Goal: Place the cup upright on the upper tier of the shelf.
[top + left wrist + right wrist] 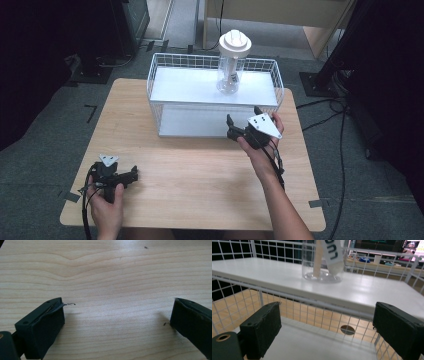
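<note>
Item: clear bottle (231, 65), upright on your wire rack's (160, 75) upper shelf; your right tool (243, 121), jaws apart and empty, risks snagging the front wire; left tool (134, 175), jaws apart, rests on counter (200, 170).

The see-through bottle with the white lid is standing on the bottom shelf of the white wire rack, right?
Not quite. The bottle with the white lid stands upright on the top shelf of the white wire rack, not the bottom one. The high view shows it, and the right gripper view shows its base on that upper shelf.
</note>
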Demonstrator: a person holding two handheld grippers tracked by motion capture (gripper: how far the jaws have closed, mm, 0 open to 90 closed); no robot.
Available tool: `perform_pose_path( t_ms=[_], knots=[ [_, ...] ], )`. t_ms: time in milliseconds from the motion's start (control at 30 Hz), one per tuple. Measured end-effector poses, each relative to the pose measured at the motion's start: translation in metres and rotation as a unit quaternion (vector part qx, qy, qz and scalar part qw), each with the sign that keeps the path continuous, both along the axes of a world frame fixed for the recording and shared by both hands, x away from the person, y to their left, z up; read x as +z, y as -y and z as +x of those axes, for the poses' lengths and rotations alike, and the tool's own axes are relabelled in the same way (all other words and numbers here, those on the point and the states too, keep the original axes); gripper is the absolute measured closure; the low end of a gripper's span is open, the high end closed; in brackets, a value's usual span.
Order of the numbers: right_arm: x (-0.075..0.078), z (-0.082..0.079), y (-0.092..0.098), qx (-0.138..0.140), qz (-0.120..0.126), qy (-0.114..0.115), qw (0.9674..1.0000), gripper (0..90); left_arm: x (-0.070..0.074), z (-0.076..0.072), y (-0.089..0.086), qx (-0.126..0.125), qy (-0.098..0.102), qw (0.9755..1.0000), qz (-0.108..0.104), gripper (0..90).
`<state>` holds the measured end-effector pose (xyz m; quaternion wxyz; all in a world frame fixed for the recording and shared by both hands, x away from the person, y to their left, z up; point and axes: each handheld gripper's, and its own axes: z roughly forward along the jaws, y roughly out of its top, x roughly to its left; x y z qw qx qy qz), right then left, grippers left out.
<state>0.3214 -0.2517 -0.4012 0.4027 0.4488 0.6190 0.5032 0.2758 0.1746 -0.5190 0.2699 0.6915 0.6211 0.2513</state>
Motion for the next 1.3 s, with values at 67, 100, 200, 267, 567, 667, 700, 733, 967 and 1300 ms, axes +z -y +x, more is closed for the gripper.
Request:
perform_pose_path(
  t_ms=[67,100,200,267,567,667,700,733,967,1300],
  knots=[
    [-0.011,-0.005,0.006,-0.010,-0.004,-0.012,0.9999,8.1,0.000,0.000,0.000,0.000,0.000,1.0000,0.000,0.0],
    [-0.011,-0.005,0.006,-0.010,-0.004,-0.012,0.9999,8.1,0.000,0.000,0.000,0.000,0.000,1.0000,0.000,0.0],
    [-0.024,-0.009,0.015,-0.028,-0.015,-0.048,0.9983,2.2,0.000,0.000,0.000,0.000,-0.001,1.0000,0.000,0.0],
    [-0.029,-0.013,0.019,-0.030,-0.017,-0.052,0.9980,2.2,0.000,0.000,0.000,0.000,-0.001,1.0000,0.000,0.0],
    [-0.046,-0.028,0.038,-0.046,-0.010,-0.069,0.9965,2.2,0.000,0.000,0.000,0.000,-0.001,1.0000,0.000,0.0],
    [-0.054,-0.032,0.046,-0.055,-0.012,-0.075,0.9956,2.2,0.000,0.000,0.000,0.000,-0.001,1.0000,0.000,0.0],
    [-0.056,-0.034,0.048,-0.057,-0.013,-0.077,0.9954,2.2,0.000,0.000,0.000,0.000,-0.001,1.0000,0.000,0.0],
    [-0.060,-0.037,0.053,-0.063,-0.011,-0.083,0.9945,2.2,0.000,0.000,0.000,0.000,-0.001,1.0000,0.000,0.0],
    [-0.068,-0.045,0.066,-0.073,-0.007,-0.091,0.9931,2.2,0.000,0.000,0.000,0.000,-0.001,1.0000,0.000,0.0],
    [-0.080,-0.058,0.085,-0.094,0.013,-0.108,0.9896,1.9,0.000,0.000,0.000,0.000,0.000,1.0000,-0.001,0.0]
  ],
)
